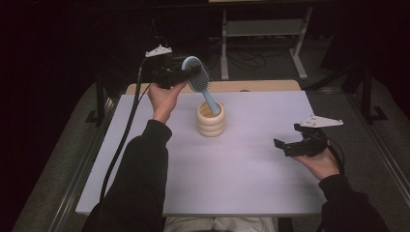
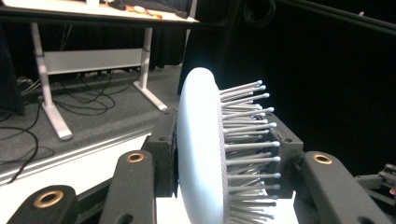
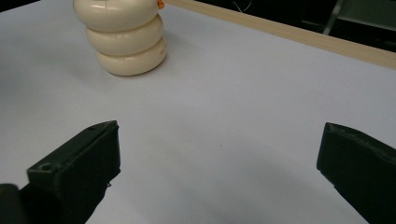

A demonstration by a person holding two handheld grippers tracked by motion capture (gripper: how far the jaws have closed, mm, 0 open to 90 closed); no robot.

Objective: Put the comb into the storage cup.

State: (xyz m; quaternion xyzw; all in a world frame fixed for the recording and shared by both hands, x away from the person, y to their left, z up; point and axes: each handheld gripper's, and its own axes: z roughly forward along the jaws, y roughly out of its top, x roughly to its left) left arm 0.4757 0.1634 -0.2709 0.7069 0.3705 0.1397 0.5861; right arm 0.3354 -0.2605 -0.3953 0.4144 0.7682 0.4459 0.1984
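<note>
your left gripper [image 1: 189,73] sits up and to the left of the cream holder [image 1: 211,119], raised off the table, and its jaws are clamped on the head of the light blue hairbrush [image 1: 197,73]. in the left gripper view the pads press the brush head [image 2: 201,154] from both sides, one on the smooth rounded back, the other against the bristle side. the brush hangs tilted from that grip, head high and to the left of the holder, its slim blue handle [image 1: 210,102] slanting down and to the right so the tip dips inside the holder's open mouth. whether the tip touches the inside of the holder can't be told.

the brush head is an oval of smooth matte plastic; its bristles are thin, straight, grey pins with tiny ball tips, packed in rows. the holder is a glossy cream cup shaped like three fat stacked rings, bulging and rounded, standing upright on the flat, pale lilac table top [image 1: 241,169], which has a plain wooden edge along its far side.

your right gripper [image 1: 285,145] is well to the right of the holder and nearer to you, low over the table top, its black blocky jaws standing wide apart with nothing between them.
</note>
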